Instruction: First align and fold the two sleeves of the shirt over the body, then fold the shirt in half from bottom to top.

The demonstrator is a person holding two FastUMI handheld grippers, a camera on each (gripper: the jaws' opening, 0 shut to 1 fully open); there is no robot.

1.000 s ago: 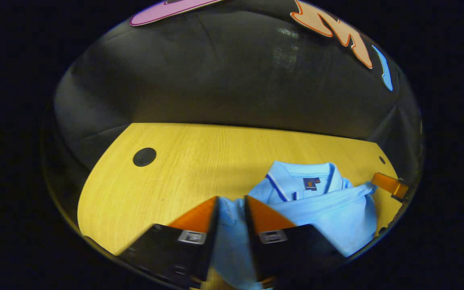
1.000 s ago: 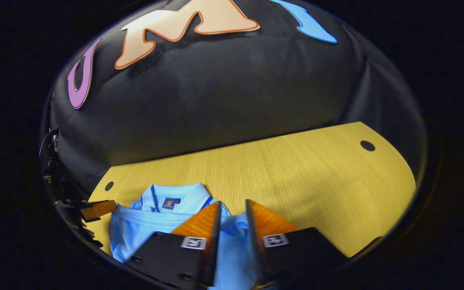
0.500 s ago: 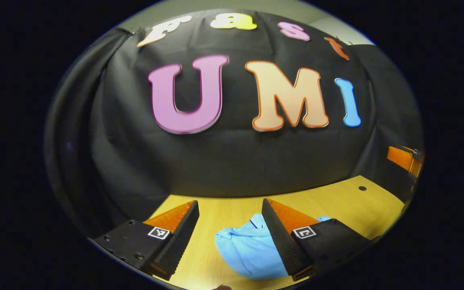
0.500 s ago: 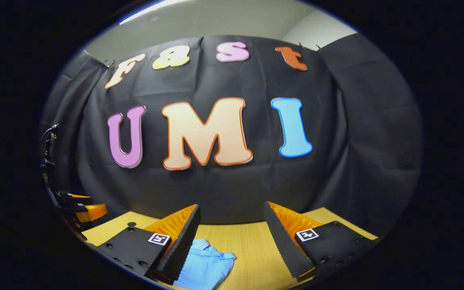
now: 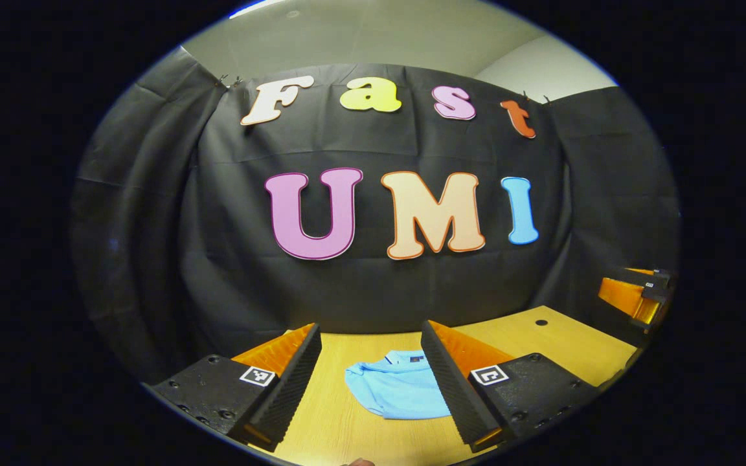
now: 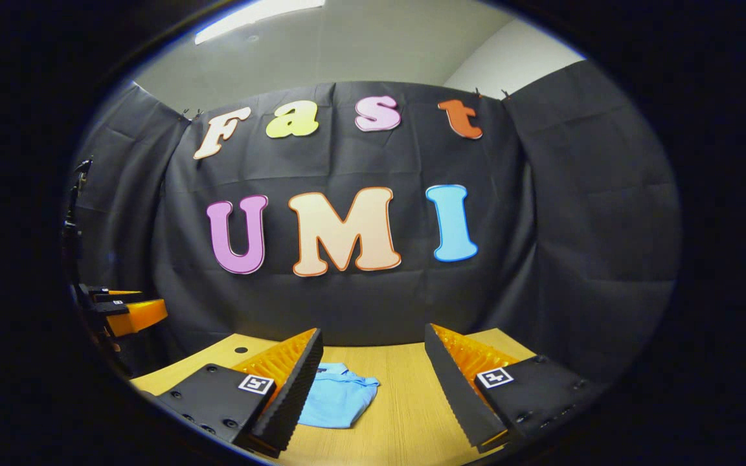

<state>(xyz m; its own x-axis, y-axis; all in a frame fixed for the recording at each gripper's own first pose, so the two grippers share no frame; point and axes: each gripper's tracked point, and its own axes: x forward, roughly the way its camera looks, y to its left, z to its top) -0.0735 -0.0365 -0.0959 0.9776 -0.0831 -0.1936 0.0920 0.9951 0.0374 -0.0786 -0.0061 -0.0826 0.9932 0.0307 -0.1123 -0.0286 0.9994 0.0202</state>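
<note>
A light blue shirt (image 5: 399, 391) lies folded into a compact bundle on the wooden counter (image 5: 561, 340), its collar turned toward the black cloth wall (image 5: 379, 285) at the far side. In the left gripper view it sits low in the picture, around six o'clock, framed between the two fingers, with part of its right edge hidden behind the right-hand finger. A small dark tag shows inside the collar, too small to make out. The fabric looks smooth across the top layer, with a slight bulge along the left fold.

In the right gripper view the same shirt (image 6: 340, 401) appears at roughly seven o'clock, partly tucked behind the left-hand finger, its near edge rounded and a soft crease running along its far side.

The left hand-held gripper (image 5: 370, 382) is held level above the counter, facing the wall, its fingers spread wide and holding nothing. The right hand-held gripper (image 6: 373, 382) takes a matching pose, fingers likewise well apart and free of the cloth. Each one also shows in the other's picture: the right hand-held gripper at about three o'clock in the left gripper view, the left hand-held gripper at about nine o'clock in the right gripper view, where how far their fingers are spread cannot be told. Both sit well apart from the shirt.
</note>
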